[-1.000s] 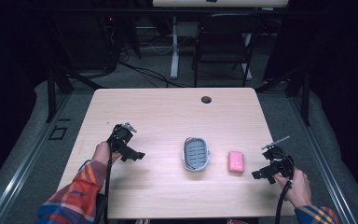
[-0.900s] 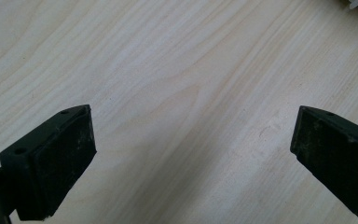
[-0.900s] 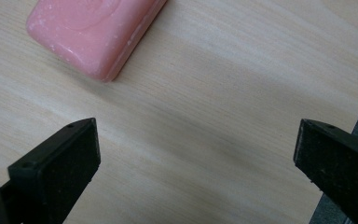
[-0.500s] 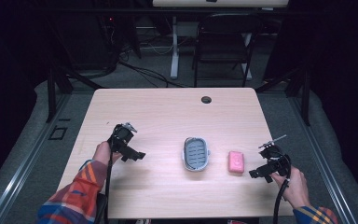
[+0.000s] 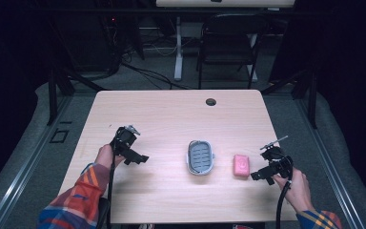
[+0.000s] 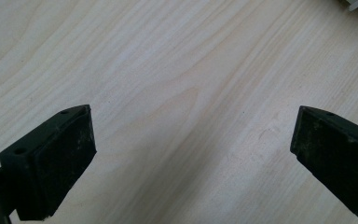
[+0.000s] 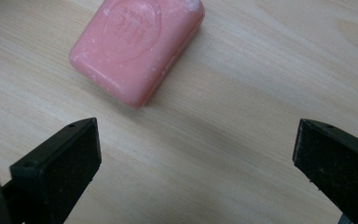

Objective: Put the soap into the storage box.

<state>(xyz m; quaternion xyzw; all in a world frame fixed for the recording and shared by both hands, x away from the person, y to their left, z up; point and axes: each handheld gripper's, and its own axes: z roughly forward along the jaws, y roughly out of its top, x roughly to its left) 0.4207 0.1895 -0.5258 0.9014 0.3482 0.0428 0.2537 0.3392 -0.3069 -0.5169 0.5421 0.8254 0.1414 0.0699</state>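
The right tongs [image 7: 196,163] stand released just short of the pink soap [image 7: 137,46] near the surface's [image 5: 171,119] right edge; the left tongs [image 6: 193,158] are also released. We judge a skewed approach could push the bar aside rather than catch it.

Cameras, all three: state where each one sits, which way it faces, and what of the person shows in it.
High view: above the person's side, looking forward and down on the pale wooden table; both forearms, left gripper, right gripper.
Left gripper view: on the left gripper, facing bare tabletop; jaws apart.
Right gripper view: on the right gripper, facing the pink rectangular soap bar; jaws apart.
Shared: high and right gripper views both show the soap.
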